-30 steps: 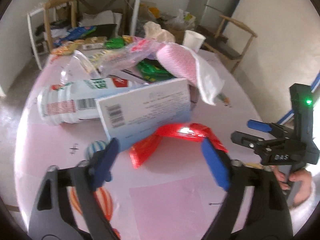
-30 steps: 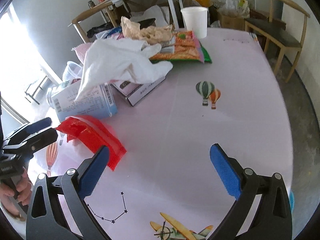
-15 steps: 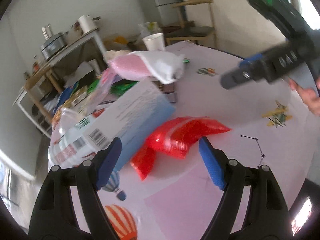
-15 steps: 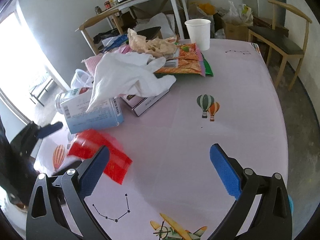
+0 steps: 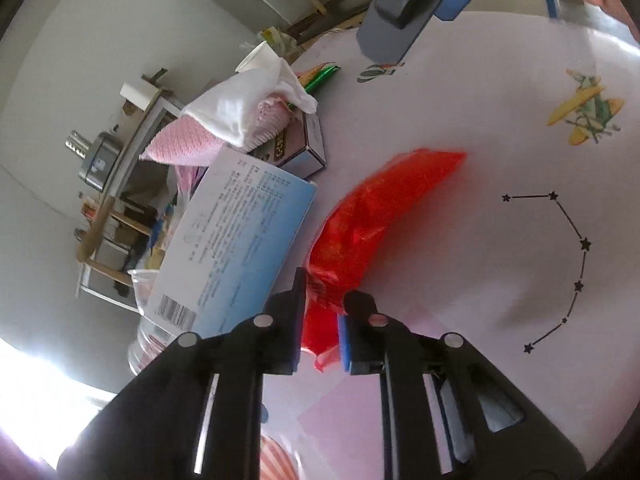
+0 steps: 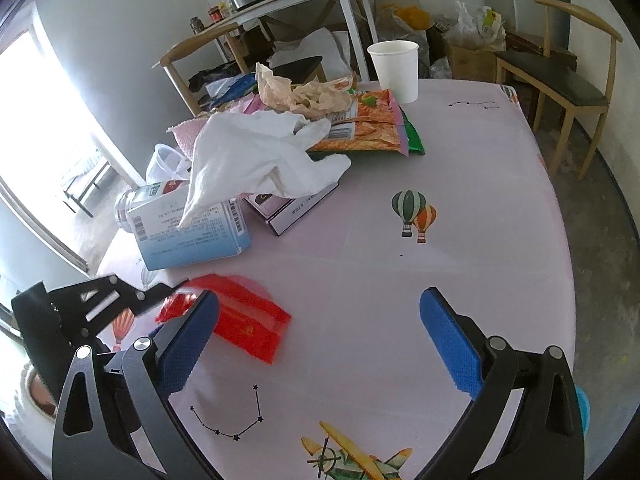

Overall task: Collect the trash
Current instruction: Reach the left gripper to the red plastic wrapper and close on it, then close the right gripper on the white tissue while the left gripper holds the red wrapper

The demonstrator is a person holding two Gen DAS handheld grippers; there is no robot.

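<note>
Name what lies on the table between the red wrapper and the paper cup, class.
In the right wrist view, between the red wrapper and paper cup lie a blue-white carton, a white cloth and an orange snack bag.

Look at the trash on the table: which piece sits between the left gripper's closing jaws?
The red plastic wrapper: the left gripper is closing on its near end, while the blue-and-white carton, white tissue and paper cup lie untouched beyond.
</note>
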